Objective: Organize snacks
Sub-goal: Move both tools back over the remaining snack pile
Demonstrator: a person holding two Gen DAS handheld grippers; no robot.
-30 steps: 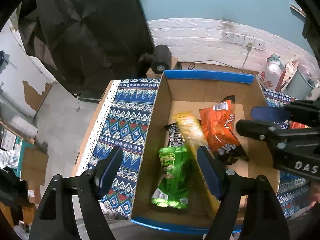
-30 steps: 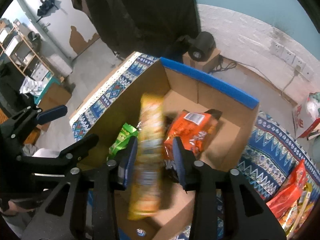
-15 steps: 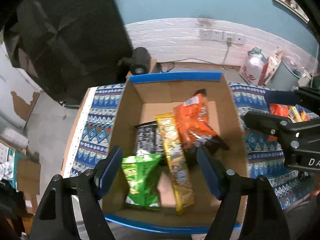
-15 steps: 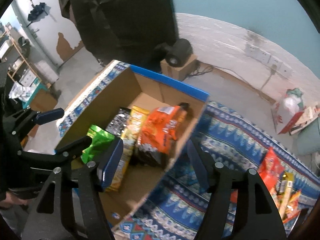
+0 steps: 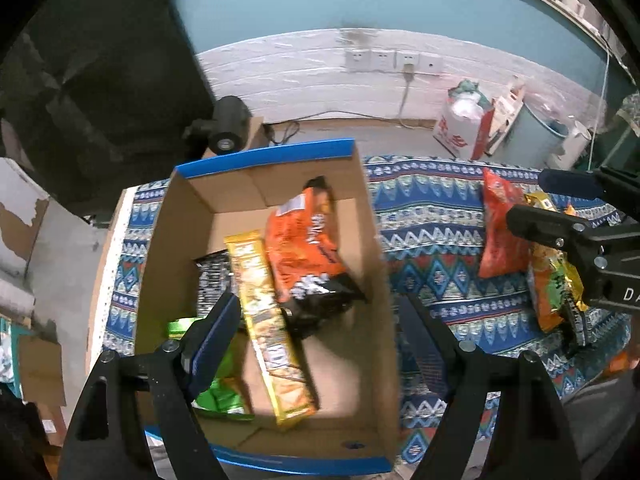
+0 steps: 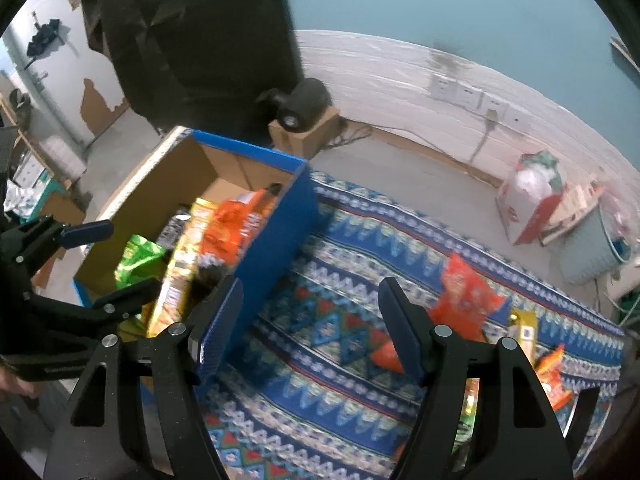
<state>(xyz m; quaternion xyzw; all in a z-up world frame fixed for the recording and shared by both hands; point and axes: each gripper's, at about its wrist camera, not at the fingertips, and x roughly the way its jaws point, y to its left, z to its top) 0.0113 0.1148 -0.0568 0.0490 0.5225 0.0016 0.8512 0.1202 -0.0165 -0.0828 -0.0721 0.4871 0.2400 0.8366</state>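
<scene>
Four packets now lie in the cardboard box (image 5: 372, 240): the yellow packet (image 5: 268, 320), clamped in the right gripper (image 6: 310, 328) a second ago, rests beside the orange bag (image 5: 304, 248). That gripper, jaws opening and empty, has swung toward the loose snacks (image 6: 464, 292) at its two o'clock. The left gripper (image 5: 320, 336), jaws opening on nothing, hangs over the box.

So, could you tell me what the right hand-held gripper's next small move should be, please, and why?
Probably carry the right hand-held gripper, empty with jaws opening, over to the orange packet on the patterned cloth; loose snacks lie there outside the box.
</scene>
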